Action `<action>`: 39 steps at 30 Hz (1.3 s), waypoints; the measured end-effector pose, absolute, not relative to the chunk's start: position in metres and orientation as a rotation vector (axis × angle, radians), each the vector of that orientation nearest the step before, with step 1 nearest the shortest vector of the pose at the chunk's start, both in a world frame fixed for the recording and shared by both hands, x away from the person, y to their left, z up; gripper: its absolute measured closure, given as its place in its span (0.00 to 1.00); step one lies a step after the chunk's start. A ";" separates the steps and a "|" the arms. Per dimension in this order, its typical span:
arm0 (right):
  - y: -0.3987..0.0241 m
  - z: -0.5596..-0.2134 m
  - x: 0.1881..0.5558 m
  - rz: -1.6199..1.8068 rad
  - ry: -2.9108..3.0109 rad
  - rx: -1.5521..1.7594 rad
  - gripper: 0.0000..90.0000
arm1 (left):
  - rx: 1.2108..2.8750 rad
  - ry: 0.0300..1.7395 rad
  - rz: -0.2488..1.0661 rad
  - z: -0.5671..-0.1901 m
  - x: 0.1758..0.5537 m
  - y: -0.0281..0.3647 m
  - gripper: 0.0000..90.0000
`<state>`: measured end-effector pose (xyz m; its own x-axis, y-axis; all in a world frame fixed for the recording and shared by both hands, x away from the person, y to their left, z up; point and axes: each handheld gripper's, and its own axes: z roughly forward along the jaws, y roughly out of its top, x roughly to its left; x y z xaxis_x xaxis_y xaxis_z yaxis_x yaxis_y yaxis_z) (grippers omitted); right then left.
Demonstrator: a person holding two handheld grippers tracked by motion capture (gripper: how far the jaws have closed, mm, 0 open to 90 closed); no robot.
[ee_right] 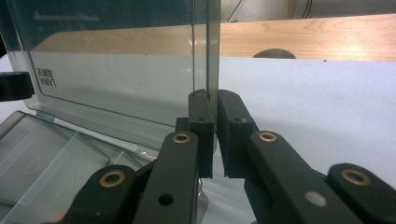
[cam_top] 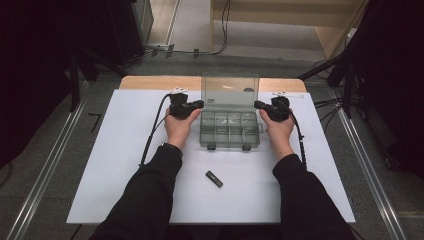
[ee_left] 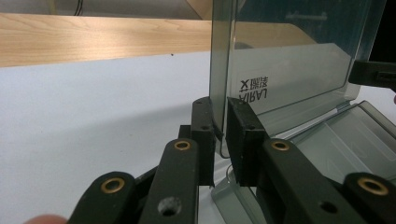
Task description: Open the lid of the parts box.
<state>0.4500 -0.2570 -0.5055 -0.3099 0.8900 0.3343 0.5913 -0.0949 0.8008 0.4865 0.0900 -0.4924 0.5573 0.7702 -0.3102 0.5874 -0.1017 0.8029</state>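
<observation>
- Black sleeves enter from the near edge of the high view; their upper parts are cut off by the frame.
- Small black stick, flat and oblong, lies on the white mat between the forearms, its long axis slanting from near right to far left; its markings are too small to read.
- Storage box of clear grey plastic sits at the middle of the mat, long axis running left to right, two dark latches on its near edge and shallow dividers inside.
- Left gripper, matte black with brass pins, pinches the left edge of the lid; its jaws are pressed against the thin plastic.
- Right gripper pinches the right edge of the lid likewise.
- Lid stands upright on its hinge, open face toward the person; mirrored lettering shows through it.
- Wooden tabletop, pale and smooth, shows beyond the mat.
</observation>
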 end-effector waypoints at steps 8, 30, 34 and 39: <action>-0.258 -0.509 0.452 1.401 1.848 1.663 0.91 | 1.754 1.157 0.170 -0.495 0.489 0.092 0.93; -0.265 -0.518 0.448 1.392 1.850 1.719 0.78 | 1.788 1.115 0.195 -0.496 0.483 0.094 0.86; -0.265 -0.516 0.439 1.381 1.822 1.681 0.63 | 1.752 1.087 0.226 -0.494 0.476 0.099 0.74; -0.264 -0.512 0.431 1.369 1.826 1.641 0.42 | 1.730 1.042 0.198 -0.489 0.471 0.106 0.58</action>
<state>0.4313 -0.2640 -0.5120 -0.2828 0.8958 0.3429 0.5801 -0.1249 0.8049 0.4706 0.1056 -0.4894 0.6058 0.7190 -0.3408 0.5443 -0.0620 0.8366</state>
